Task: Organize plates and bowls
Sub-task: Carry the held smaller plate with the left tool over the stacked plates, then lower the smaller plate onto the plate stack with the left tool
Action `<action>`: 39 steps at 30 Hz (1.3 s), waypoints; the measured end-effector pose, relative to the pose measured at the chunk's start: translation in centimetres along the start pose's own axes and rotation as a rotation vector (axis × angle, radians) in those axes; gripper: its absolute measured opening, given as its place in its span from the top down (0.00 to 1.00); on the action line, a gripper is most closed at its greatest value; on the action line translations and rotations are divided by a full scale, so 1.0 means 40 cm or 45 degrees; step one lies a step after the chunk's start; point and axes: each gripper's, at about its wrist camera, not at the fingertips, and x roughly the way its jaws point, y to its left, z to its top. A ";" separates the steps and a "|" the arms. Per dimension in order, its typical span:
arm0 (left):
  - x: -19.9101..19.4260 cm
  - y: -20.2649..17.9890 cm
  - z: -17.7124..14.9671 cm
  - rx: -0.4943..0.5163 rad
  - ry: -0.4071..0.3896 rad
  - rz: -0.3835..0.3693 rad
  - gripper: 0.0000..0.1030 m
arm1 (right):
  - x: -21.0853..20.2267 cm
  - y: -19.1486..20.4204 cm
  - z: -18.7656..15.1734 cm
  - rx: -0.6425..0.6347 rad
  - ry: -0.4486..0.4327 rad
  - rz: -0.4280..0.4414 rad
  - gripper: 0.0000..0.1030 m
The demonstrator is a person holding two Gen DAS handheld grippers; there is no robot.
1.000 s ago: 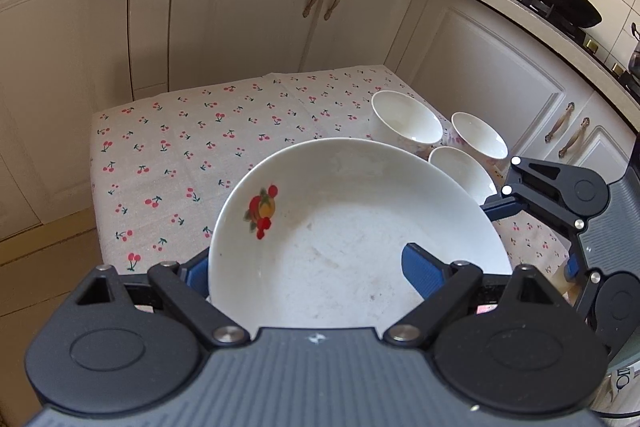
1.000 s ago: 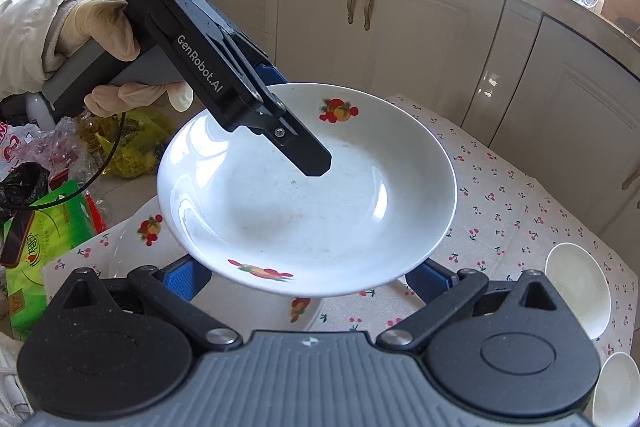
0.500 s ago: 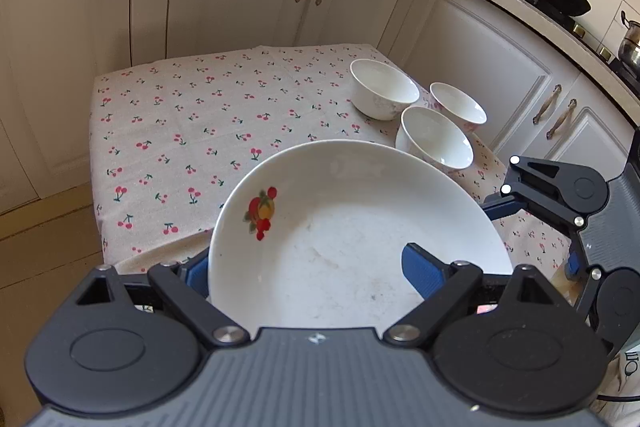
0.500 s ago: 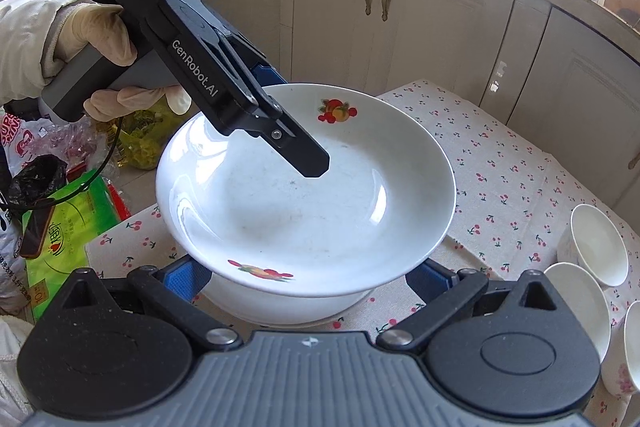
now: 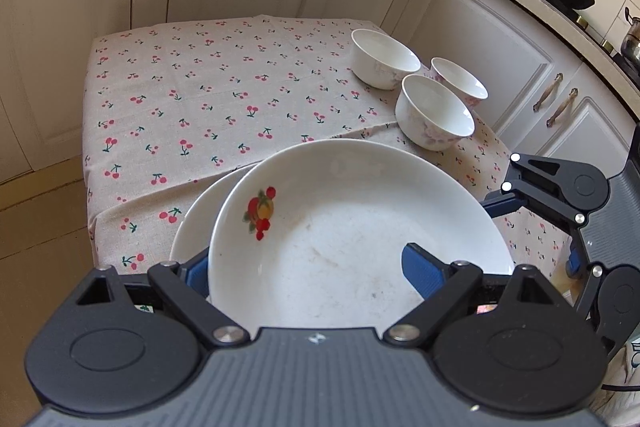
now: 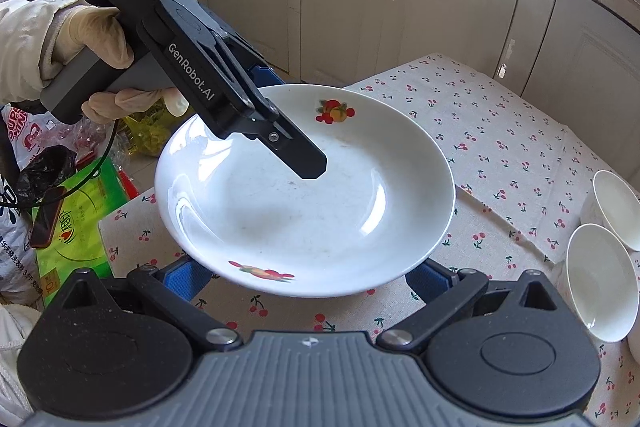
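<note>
- Left tongs: set fairly wide and clamped on the rim of the plate, one finger inside the well, the other outside under the rim. A gloved hand holds them.
- Right tongs: fingers spread wide and tucked under the plate's near rim. Can't tell if they grip or only support.
- Change over the last second: both tongs have brought the plate down and in over the table. It's now just above a second plate at the table's near edge, and that one's rim shows past the held plate's left side.
- Contact between the two plates isn't visible.
- Read: stacking step is nearly done. What's left is to seat the plate squarely, then let go.
- Plate: white, deep, roughly level. It has fruit prints on the rim and faint scuffs and specks in the well.
- Three white bowls are clustered along the table's right edge, well apart from the plates and not yet nested.
</note>
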 end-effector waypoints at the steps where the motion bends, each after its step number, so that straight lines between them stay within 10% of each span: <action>1: 0.004 0.002 -0.003 -0.003 0.007 -0.001 0.10 | 0.002 0.000 -0.002 0.003 0.005 0.001 0.00; 39: -0.013 0.035 -0.041 -0.076 0.078 0.010 0.10 | 0.063 -0.016 0.002 0.021 0.086 0.017 0.00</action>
